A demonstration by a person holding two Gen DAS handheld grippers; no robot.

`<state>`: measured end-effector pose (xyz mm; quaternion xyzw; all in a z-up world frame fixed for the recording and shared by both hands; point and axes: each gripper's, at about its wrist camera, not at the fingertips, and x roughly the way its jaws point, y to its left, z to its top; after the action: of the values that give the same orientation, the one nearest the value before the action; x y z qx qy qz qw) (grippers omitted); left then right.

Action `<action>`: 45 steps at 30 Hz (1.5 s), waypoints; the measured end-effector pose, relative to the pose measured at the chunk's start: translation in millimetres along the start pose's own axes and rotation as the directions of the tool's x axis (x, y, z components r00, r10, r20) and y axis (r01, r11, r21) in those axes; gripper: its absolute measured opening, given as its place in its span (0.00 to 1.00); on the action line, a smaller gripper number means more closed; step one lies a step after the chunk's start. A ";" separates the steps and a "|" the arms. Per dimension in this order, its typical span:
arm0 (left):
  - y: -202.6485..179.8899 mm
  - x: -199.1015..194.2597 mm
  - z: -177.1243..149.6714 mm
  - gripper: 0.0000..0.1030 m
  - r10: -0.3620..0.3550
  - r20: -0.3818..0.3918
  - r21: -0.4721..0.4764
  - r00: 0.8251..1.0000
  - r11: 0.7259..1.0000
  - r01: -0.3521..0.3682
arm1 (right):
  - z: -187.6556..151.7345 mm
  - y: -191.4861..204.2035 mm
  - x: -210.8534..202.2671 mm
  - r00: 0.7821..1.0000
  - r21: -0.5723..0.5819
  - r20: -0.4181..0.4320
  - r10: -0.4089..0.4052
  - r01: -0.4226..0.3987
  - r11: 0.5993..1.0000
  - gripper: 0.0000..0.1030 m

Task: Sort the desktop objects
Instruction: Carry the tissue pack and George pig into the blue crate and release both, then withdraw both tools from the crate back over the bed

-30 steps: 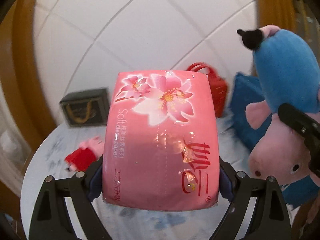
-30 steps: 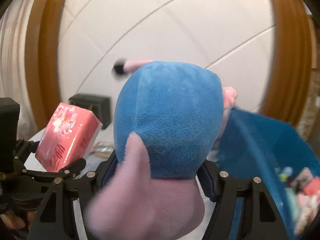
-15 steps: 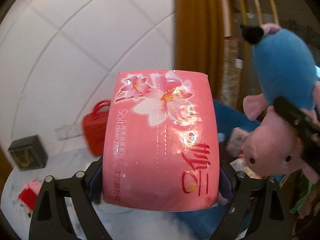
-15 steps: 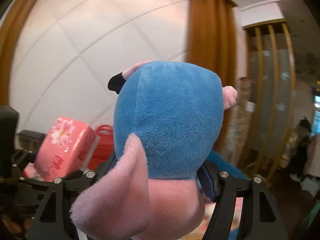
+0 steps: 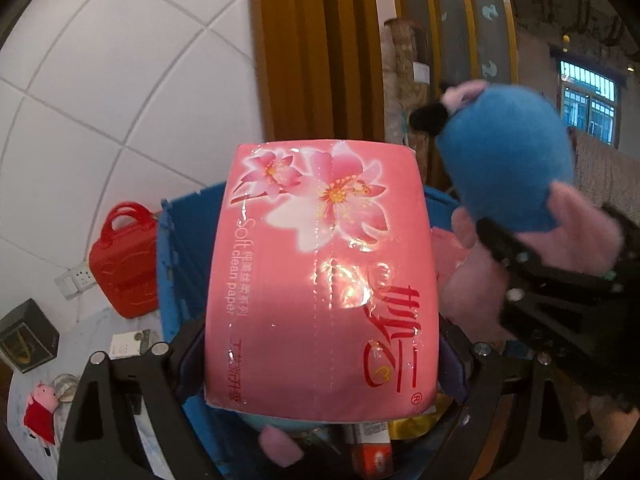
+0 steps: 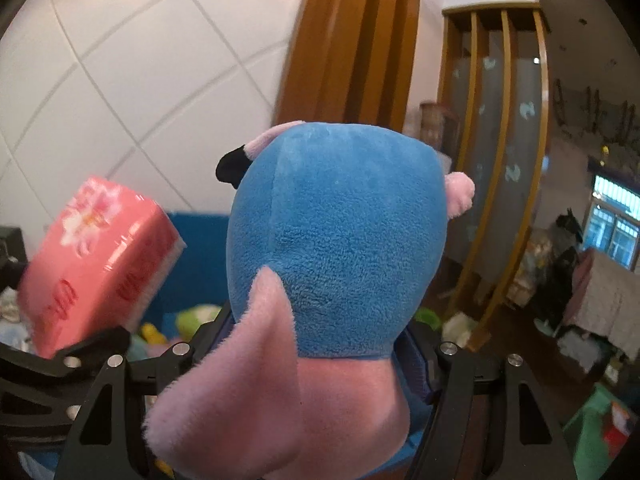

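Two grippers carrying items above an open blue bin. In the left wrist view, the left gripper (image 5: 320,360) pinches a pink tissue pack (image 5: 320,272) across its lower width, jaws spread wide and pressing its two sides; the pack fills the centre of the view and hangs over the blue bin (image 5: 176,264), whose wall shows at 9 o'clock of the pack and whose mixed contents show at 6 o'clock. The film-wrapped pack is probably light, squashy and rather slippery, so the hold across its flanks suits it best. In the right wrist view, the right gripper (image 6: 316,360) clamps a blue-and-pink plush pig (image 6: 336,248) near the seam between the blue and the pink, the toy pointing away from the camera. The plush is judged soft, light and unbreakable; it compresses under the pads and would tolerate a drop. The two loads lie near each other, the plush at 2 o'clock of the pack, so they could brush on release. A red handbag (image 5: 124,264) stands just beside the bin's wall at 9 o'clock, with a dark box (image 5: 28,340) and a small pig toy (image 5: 40,412) on the tabletop (image 5: 88,332) at 8 o'clock. Open room lies straight down into the bin.
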<state>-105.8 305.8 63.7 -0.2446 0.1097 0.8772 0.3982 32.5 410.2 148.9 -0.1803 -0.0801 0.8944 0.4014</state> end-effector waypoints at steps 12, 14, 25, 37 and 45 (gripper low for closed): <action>-8.0 7.6 -2.6 0.98 0.022 -0.024 -0.053 0.999 0.998 -0.023 | -21.5 -30.0 55.9 0.988 0.023 -0.136 0.076 -0.074 0.997 1.00; -11.4 1.8 -2.5 0.98 0.018 -0.018 -0.060 1.000 0.998 -0.019 | -24.2 -29.9 56.4 0.988 0.019 -0.132 0.075 -0.073 0.997 1.00; 22.0 -29.6 -14.6 0.98 0.038 -0.017 -0.084 0.999 0.996 -0.039 | -9.2 -24.1 -0.4 0.994 0.059 -0.017 0.104 -0.103 0.993 1.00; 118.3 -86.0 -56.1 0.98 0.212 0.012 -0.189 0.977 0.960 -0.206 | 16.4 76.1 -65.0 0.940 -0.008 0.119 0.320 -0.322 0.947 1.00; 217.5 -110.4 -100.9 0.98 0.318 -0.054 -0.269 0.947 0.908 -0.320 | 28.2 177.4 -86.4 0.880 -0.080 0.116 0.461 -0.454 0.887 1.00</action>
<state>-172.8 52.3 33.9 -0.2801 0.0275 0.9360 0.2115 -47.8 227.8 146.2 -0.1448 -0.0840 0.9715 0.1680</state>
